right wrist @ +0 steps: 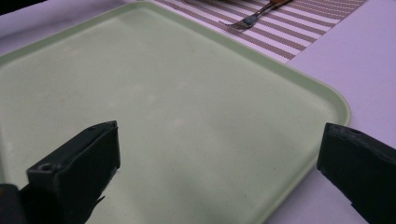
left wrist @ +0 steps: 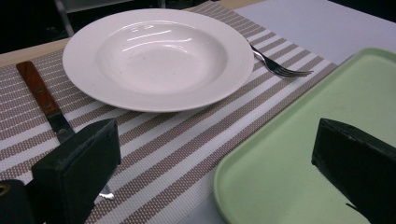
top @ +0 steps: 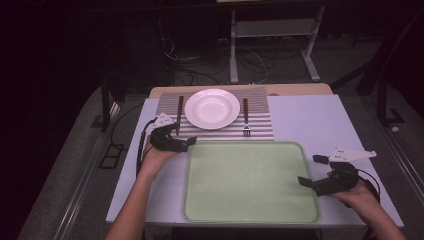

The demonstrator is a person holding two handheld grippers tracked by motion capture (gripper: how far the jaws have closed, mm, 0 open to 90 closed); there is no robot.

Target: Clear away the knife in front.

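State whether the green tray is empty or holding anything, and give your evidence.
Empty. The green tray shows bare surface from rim to rim in the high view; the plate, knife and fork lie on the striped placemat behind it.

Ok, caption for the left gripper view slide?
Open left tongs facing a white plate on a striped mat, knife and fork either side, green tray nearby.

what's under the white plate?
The striped placemat lies under the plate, with the knife and fork beside it. The mat directly beneath the plate is covered, so unseen.
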